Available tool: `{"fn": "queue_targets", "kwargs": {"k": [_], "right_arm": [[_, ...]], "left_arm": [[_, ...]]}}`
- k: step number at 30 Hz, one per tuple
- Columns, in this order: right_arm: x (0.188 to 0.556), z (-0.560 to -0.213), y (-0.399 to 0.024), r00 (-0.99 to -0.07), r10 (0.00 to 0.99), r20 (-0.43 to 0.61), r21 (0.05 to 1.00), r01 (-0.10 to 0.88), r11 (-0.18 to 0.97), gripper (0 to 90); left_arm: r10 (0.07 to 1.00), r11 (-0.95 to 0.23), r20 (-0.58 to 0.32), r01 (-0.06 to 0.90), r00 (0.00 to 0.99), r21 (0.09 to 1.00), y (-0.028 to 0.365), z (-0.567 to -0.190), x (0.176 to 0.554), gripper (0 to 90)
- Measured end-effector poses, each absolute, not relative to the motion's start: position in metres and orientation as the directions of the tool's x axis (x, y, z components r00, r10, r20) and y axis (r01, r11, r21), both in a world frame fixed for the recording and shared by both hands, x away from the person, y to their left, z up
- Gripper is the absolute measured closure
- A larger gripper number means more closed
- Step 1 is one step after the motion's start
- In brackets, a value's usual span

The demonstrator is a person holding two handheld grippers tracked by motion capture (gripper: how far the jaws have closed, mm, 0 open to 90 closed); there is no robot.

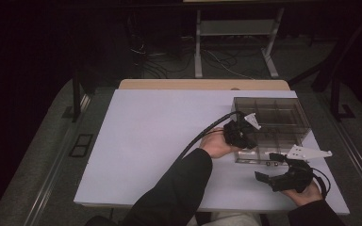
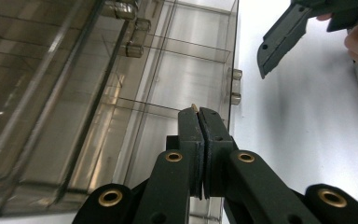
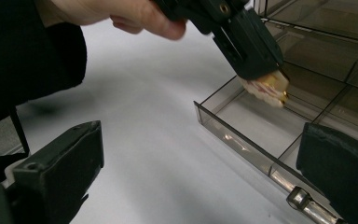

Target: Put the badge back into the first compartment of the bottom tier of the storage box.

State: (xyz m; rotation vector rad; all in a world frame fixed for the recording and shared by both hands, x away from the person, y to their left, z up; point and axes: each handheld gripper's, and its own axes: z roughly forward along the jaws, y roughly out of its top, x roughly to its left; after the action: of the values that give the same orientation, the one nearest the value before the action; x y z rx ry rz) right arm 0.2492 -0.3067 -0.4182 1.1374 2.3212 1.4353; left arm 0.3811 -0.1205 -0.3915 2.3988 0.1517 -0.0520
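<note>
The left gripper [image 3: 265, 86] clamps a small pale, gold-edged piece [image 3: 266, 88] above the smoky clear plastic compartment box [image 1: 283, 113] at the white counter's [image 1: 160, 141] right edge. The right gripper [image 1: 274, 165] gapes beside it, over bare counter.

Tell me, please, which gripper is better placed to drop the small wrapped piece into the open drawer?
Left: the left gripper already pinches the small wrapped piece above the open drawer; the right gripper waits open.

White table [image 1: 160, 141] bears a clear compartment box [image 1: 283, 115].
</note>
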Motion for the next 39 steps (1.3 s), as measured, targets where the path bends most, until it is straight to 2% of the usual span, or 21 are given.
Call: {"fn": "queue_targets", "kwargs": {"k": [9, 13, 24, 30, 34, 39], "right_arm": [[0.25, -0.418, -0.307, -0.691, 0.687, 0.226, 0.825, 0.511, 0.242, 0.3], [0.25, -0.418, -0.307, -0.692, 0.686, 0.227, 0.826, 0.509, 0.241, 0.3], [0.249, -0.418, -0.307, -0.69, 0.687, 0.226, 0.825, 0.51, 0.241, 0.3], [0.249, -0.418, -0.307, -0.69, 0.688, 0.226, 0.824, 0.512, 0.242, 0.3], [0.249, -0.418, -0.306, -0.689, 0.688, 0.228, 0.823, 0.514, 0.242, 0.3], [0.249, -0.418, -0.307, -0.688, 0.688, 0.23, 0.821, 0.516, 0.242, 0.3]], "left_arm": [[0.094, -0.742, -0.075, 0.12, 0.993, 0.659, -0.129, -0.407, 0.383, 88.2], [0.094, -0.745, -0.077, 0.121, 0.993, 0.656, -0.129, -0.407, 0.383, 85.2], [0.087, -0.728, -0.123, 0.147, 0.989, 0.67, -0.116, -0.388, 0.381, 51.0], [0.05, -0.723, -0.133, 0.128, 0.99, 0.679, -0.107, -0.373, 0.377, 30.5], [0.059, -0.717, -0.114, 0.122, 0.992, 0.687, -0.101, -0.367, 0.373, 16.4], [0.093, -0.674, -0.146, 0.17, 0.985, 0.719, -0.084, -0.363, 0.372, 4.3]]}}
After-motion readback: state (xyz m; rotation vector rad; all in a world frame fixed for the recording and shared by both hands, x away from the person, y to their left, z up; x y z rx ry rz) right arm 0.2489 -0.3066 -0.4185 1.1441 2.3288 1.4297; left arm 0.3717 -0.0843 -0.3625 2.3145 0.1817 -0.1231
